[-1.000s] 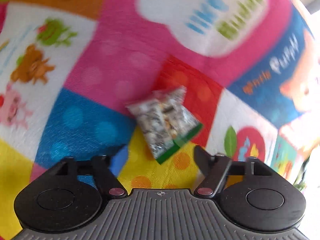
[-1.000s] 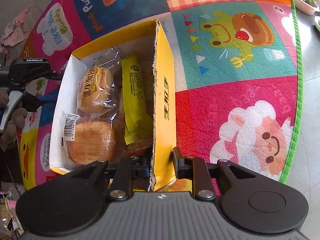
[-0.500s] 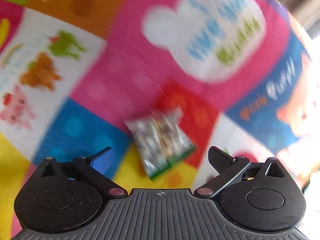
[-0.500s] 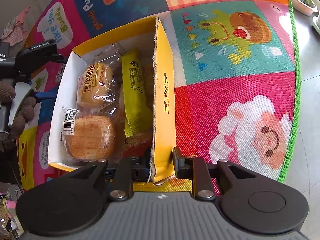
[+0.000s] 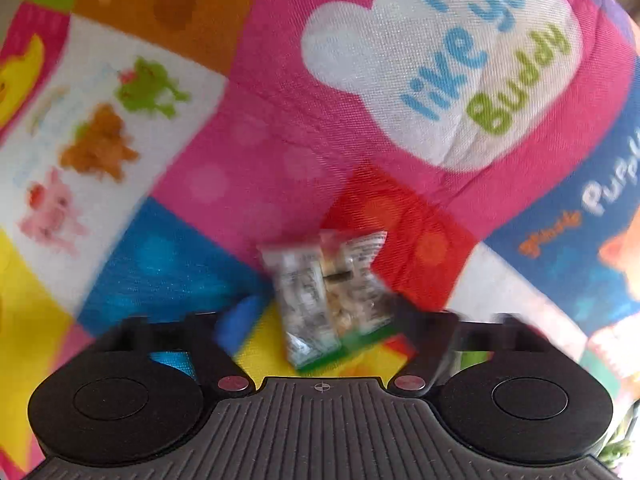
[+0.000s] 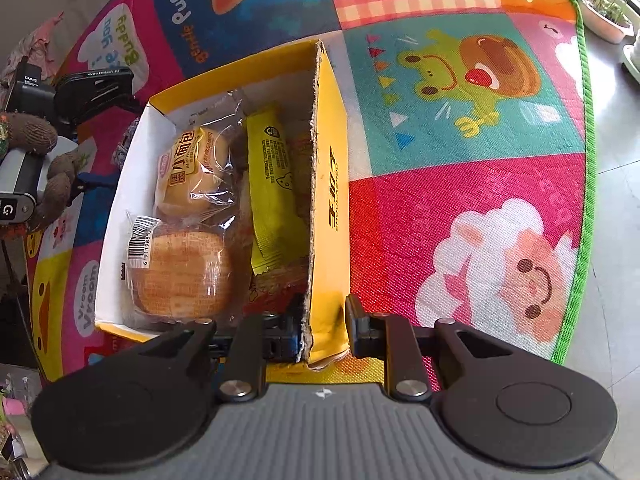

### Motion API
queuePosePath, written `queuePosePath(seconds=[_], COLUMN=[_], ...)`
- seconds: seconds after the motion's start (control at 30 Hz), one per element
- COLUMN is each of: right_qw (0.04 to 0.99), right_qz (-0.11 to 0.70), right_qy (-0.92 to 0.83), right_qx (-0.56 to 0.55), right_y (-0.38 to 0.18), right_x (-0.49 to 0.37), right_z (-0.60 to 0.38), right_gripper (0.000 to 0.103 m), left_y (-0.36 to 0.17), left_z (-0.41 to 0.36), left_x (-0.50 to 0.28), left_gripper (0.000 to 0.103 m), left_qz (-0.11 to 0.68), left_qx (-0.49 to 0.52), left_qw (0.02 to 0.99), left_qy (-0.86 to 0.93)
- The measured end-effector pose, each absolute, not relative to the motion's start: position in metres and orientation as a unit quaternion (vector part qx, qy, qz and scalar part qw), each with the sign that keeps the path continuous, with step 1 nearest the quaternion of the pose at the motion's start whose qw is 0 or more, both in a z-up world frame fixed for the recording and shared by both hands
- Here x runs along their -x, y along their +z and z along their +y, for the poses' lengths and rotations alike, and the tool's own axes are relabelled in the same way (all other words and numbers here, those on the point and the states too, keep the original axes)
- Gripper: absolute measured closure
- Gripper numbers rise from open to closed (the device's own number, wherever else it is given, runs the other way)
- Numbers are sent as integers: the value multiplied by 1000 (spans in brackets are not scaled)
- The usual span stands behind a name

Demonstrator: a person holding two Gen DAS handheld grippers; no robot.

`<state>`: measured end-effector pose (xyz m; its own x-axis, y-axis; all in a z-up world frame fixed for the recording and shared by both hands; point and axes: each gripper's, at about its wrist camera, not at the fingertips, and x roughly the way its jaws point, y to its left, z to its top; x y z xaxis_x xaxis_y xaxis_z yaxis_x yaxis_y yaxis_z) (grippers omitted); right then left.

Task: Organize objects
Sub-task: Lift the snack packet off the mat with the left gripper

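A small clear snack packet with a green edge (image 5: 334, 304) lies on the colourful play mat, between the fingers of my left gripper (image 5: 320, 320), which is open around it; the view is blurred. My right gripper (image 6: 322, 328) is shut on the right wall of a yellow cardboard box (image 6: 332, 184). The box holds two wrapped buns (image 6: 184, 272), a yellow packet (image 6: 276, 196) and a red packet under them. The left gripper (image 6: 94, 88) also shows in the right wrist view, beyond the box's left wall.
The play mat (image 6: 460, 208) has a green border (image 6: 586, 184) on the right, with grey floor and plant pots (image 6: 604, 16) beyond. Clutter lies off the mat at the far left (image 6: 32, 40).
My left gripper has opened wider and moved forward over the snack packet, which now sits between its fingers. The right gripper keeps its hold on the box wall.
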<state>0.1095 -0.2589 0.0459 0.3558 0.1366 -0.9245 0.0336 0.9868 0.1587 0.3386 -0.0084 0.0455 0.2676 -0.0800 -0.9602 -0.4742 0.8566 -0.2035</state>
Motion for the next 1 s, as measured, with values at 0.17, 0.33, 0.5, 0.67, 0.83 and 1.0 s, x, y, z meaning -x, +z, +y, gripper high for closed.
queuePosePath(seconds=[0.17,0.33,0.5,0.67,0.83,1.0], right_qw=[820,809,800,795,801,803], right_qz=[568,582,593,602,589,578], right_qy=[44,58,62,26,32,28], right_qx=[-58,-62,-61,-65,-105,-143], right_y=[49,54,59,58,70,76], right_x=[-110,-110,-113,-117,-105,-97], right_z=[-256,-256,-255,-257,-264,-276], right_gripper=[82,82,82,85,85,85], left_y=[59,109,168,201,217,216], left_z=[12,16,17,15,-12,-31], left_x=[-308,-234,-147,-115,-109,-100], left_gripper=[57,59,59,59,59,59], left_qz=[616,644,671,661,649,669], left_qx=[219,142,100,121,56,44], left_qw=[751,752,732,734,743,721], left_qy=[87,6,-68,-96,-152,-173])
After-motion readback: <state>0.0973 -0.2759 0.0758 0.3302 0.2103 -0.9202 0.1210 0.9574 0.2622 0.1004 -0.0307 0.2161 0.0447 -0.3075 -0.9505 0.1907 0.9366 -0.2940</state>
